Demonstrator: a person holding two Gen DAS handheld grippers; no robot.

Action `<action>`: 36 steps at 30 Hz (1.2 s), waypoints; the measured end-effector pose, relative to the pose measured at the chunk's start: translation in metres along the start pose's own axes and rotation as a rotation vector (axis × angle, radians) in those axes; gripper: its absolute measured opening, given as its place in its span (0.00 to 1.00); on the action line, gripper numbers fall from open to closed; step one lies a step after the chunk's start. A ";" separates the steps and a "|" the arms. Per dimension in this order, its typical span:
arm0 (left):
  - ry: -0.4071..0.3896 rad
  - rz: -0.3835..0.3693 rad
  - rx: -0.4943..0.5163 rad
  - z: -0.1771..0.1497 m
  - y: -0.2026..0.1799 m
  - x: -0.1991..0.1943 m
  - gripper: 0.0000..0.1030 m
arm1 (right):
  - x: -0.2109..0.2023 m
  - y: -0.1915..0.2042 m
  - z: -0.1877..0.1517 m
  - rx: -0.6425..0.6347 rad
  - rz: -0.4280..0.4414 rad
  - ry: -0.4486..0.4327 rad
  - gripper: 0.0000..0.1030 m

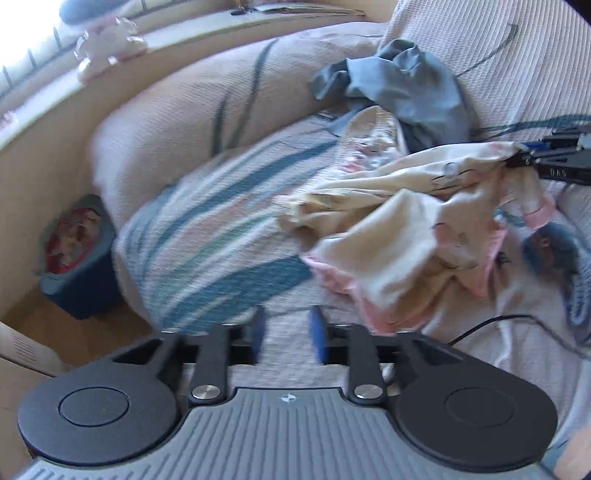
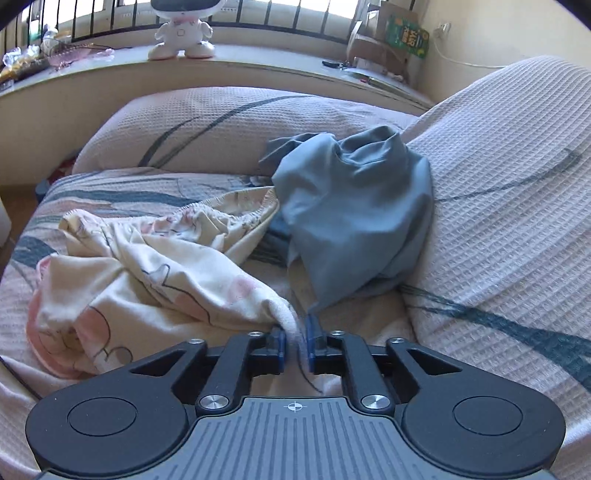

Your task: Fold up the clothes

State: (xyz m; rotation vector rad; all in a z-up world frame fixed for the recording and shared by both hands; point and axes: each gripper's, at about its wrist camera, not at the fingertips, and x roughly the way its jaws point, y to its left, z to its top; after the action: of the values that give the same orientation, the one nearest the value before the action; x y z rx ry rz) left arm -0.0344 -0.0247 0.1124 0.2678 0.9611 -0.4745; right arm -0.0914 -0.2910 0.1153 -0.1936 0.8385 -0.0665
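The right tool [image 2: 295,341] pinches a corner of the cream garment [image 2: 147,280] lying crumpled on the bed [image 2: 517,206] beside a blue one [image 2: 354,206], while the left tool [image 1: 288,332] hangs part-open, empty.

My left wrist camera sits just behind the left tool [image 1: 286,334] and looks steeply down across the bed [image 1: 207,236] toward the windowsill [image 1: 207,27] (this view is motion-blurred). My right wrist camera rides behind the right tool [image 2: 295,341], close over the bed, facing the same windowsill. Both views share the cream printed garment [image 1: 399,221], the blue-grey garment [image 1: 406,88] and the pillow [image 1: 177,118]. The right tool also shows at the left view's right edge.
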 end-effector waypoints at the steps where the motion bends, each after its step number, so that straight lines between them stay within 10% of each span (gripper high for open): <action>1: 0.004 -0.017 -0.009 -0.001 -0.004 0.005 0.35 | -0.005 0.001 -0.002 0.002 0.010 -0.006 0.24; 6: 0.048 -0.078 -0.017 -0.005 -0.024 0.029 0.43 | -0.027 0.018 -0.015 -0.015 0.098 -0.012 0.47; 17: 0.115 -0.111 -0.025 -0.004 -0.047 0.068 0.43 | 0.015 0.092 -0.056 -0.117 0.314 0.146 0.47; 20: 0.114 -0.113 -0.030 -0.001 -0.053 0.079 0.19 | 0.032 0.099 -0.059 -0.136 0.265 0.153 0.41; 23: 0.108 -0.098 -0.002 0.006 -0.058 0.085 0.06 | 0.035 0.094 -0.054 -0.134 0.262 0.146 0.11; 36: -0.150 0.147 0.141 0.097 -0.014 -0.038 0.06 | -0.063 0.056 0.040 -0.210 0.221 -0.246 0.05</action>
State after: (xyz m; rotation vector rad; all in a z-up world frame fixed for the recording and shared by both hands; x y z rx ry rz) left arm 0.0105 -0.0679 0.1973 0.4214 0.7570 -0.4221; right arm -0.1044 -0.2218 0.1767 -0.2987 0.6156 0.2489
